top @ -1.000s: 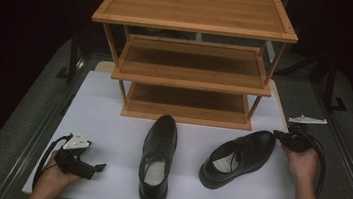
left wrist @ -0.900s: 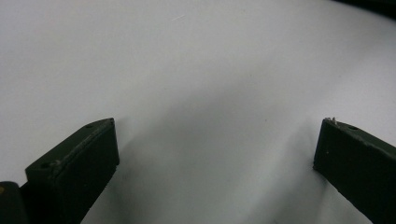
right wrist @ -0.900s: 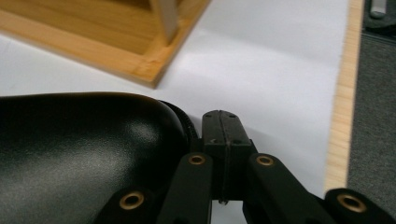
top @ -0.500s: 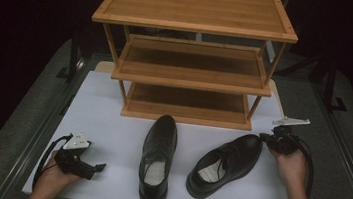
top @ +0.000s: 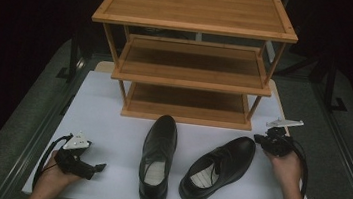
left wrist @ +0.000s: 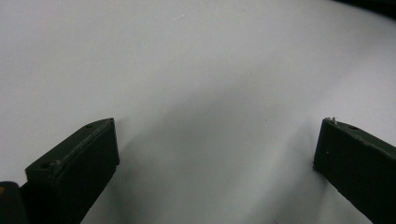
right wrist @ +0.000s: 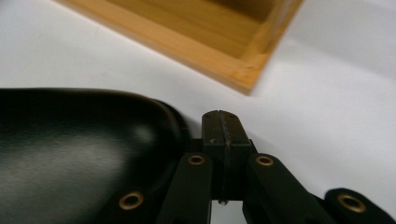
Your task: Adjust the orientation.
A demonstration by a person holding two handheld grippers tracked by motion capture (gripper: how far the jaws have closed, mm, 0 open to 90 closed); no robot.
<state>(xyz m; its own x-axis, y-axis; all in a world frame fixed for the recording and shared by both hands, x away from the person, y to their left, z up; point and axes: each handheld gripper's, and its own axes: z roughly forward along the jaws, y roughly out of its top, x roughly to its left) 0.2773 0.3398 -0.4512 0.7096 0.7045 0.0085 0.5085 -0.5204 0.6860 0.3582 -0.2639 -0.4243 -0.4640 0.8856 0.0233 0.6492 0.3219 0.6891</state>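
Observation:
Two black leather shoes lie on the white table [top: 108, 107] in front of a bamboo rack [top: 189, 76]. The left shoe [top: 158, 158] points its toe at the rack. The right shoe [top: 217, 167] lies at a slant, toe to the right rear. My right gripper [top: 257, 138] is shut with nothing between its jaws, and its tip is at that toe. In the right gripper view the glossy toe [right wrist: 79, 149] lies against the left side of the right gripper [right wrist: 221, 122]. My left gripper [top: 99, 167] rests near the front left of the table, its jaws open over bare table in the left gripper view [left wrist: 217, 140].
The rack has three shelves and its lowest corner [right wrist: 233, 65] is close behind the right gripper. A dark metal frame [top: 332, 127] runs along both sides of the table. Cables trail from both grippers.
My right gripper has moved left, and the right shoe has slid and turned with it towards the left shoe. The left gripper and the left shoe have stayed where they were.

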